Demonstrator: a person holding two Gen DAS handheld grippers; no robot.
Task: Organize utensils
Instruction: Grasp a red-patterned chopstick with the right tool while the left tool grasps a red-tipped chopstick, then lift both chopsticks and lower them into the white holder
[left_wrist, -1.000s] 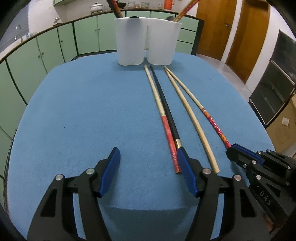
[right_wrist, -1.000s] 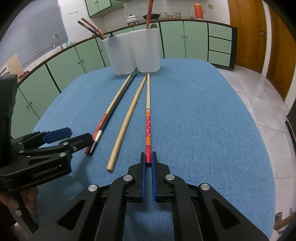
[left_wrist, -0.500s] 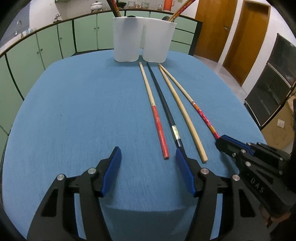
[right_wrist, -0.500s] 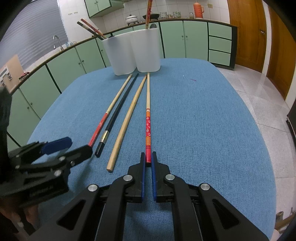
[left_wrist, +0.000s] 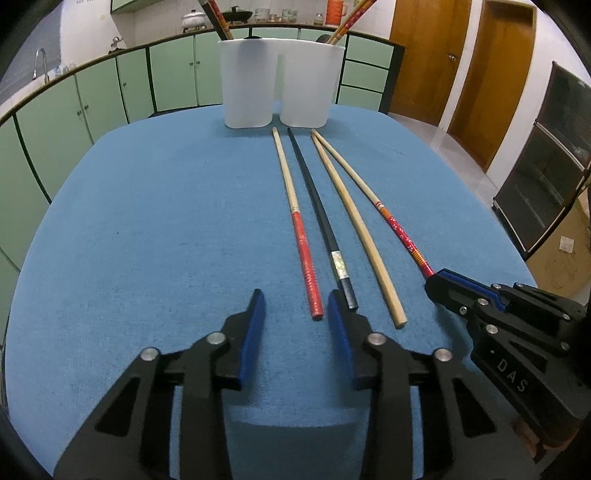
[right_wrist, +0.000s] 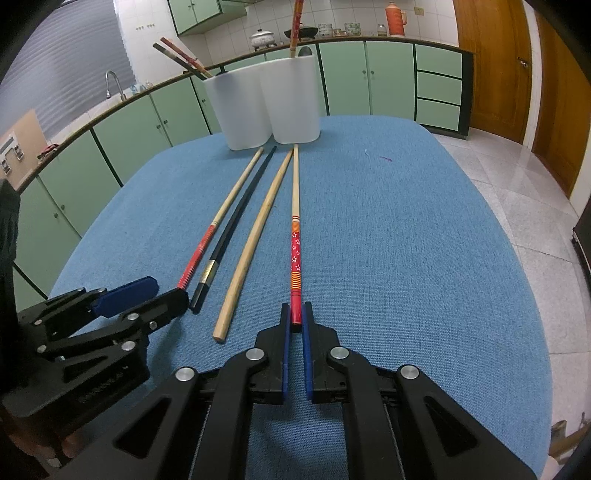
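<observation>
Now right gripper (right_wrist: 294, 320) pinches near end of floral red chopstick (right_wrist: 295, 254). Left gripper (left_wrist: 295, 314) jaws closing, red-handled chopstick (left_wrist: 304, 258) tip between, untouched. Black chopstick (left_wrist: 325, 229), plain chopstick (left_wrist: 354, 221) lie between; white holder (left_wrist: 277, 96) far.

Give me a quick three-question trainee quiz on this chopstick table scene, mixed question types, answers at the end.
1. True or false: the right claw is clamped on the flowered red chopstick.
2. How many chopsticks lie flat on the blue tablecloth?
3. Multiple choice: which chopstick's end lies in the gap of the left claw?
A. the plain wooden chopstick
B. the red-handled chopstick
C. the black chopstick

Key: 1 true; 2 four; 3 B.
</observation>
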